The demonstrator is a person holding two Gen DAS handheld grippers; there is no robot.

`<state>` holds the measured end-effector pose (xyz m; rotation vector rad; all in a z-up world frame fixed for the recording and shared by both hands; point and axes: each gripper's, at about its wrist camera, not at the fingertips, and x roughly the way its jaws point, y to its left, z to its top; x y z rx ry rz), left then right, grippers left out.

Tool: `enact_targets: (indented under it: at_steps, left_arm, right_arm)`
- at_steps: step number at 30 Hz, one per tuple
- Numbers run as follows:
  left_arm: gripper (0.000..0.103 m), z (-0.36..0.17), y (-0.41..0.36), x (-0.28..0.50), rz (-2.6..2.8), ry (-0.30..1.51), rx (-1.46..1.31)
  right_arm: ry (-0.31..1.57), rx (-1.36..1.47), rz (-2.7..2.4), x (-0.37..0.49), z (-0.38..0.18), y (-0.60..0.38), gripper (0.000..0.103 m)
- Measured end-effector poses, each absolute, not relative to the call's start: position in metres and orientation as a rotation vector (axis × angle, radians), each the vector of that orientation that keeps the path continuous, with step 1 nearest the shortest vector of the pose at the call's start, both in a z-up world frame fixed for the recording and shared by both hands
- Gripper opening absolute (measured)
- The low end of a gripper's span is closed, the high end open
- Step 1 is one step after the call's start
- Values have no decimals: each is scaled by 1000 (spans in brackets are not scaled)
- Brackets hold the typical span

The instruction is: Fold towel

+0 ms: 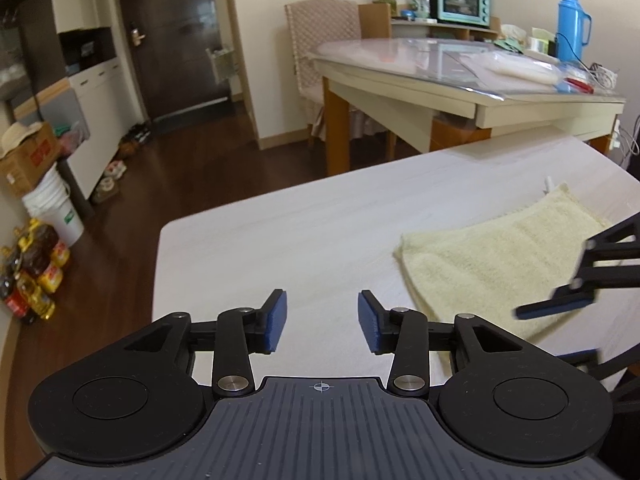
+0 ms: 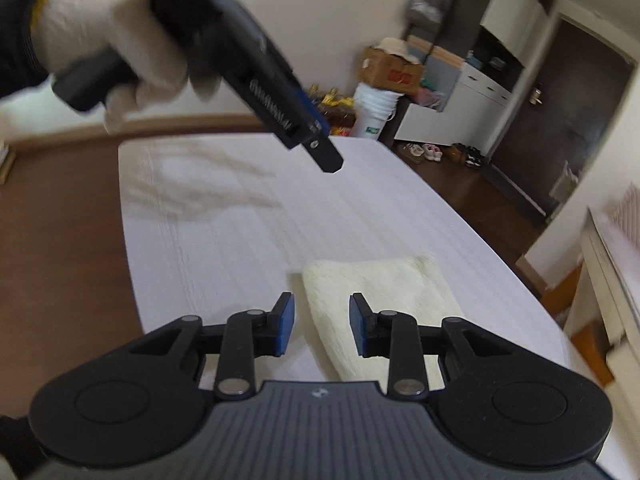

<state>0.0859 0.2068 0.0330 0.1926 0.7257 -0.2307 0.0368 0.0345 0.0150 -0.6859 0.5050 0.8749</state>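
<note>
Nearest of all is the left gripper (image 1: 322, 322), its blue pads parted with nothing between them, only bare pale worktop (image 1: 280, 248) beneath. No earlier view lets me say more of its jaws than that they stand apart and empty. Off to its right, just beyond its right finger, lies the towel (image 1: 500, 248), cream-yellow and folded into a thick oblong, flat on the worktop. The right gripper (image 1: 560, 304) shows blurred at that side, over the towel's near end.

From the right gripper's (image 2: 322, 324) own view, its pads stand moderately apart and grip nothing; the towel (image 2: 380, 300) lies under and just ahead of the gap, closer to the right finger. Ahead and up to the left, a white-gloved hand (image 2: 120, 40) holds the left gripper (image 2: 320, 148) in the air above the worktop (image 2: 220, 220), well clear of the towel.

Far ahead and left of the left gripper, a cardboard box (image 1: 28, 160) sits atop a white bucket (image 1: 56, 212), with a straw hat resting on the box; what is inside either I cannot tell. Beside them on the floor stand bottles of oil (image 1: 32, 268). Well beyond the towel is a dining table (image 1: 460, 88) carrying a blue flask (image 1: 570, 26), with a teal oven (image 1: 464, 0) behind it.
</note>
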Motion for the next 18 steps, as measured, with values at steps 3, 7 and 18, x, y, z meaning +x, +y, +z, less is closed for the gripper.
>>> enact_targets:
  at_steps: [3, 7, 18]
  left_arm:
    - [75, 31, 217, 81, -225, 728, 189]
    - [79, 29, 225, 77, -230, 722, 196]
    - [88, 16, 177, 42, -473, 560, 549]
  right_arm:
    - [491, -750, 853, 38, 5, 50, 31]
    - [462, -822, 813, 40, -7, 65, 26]
    - [507, -485, 966, 48, 37, 4, 6]
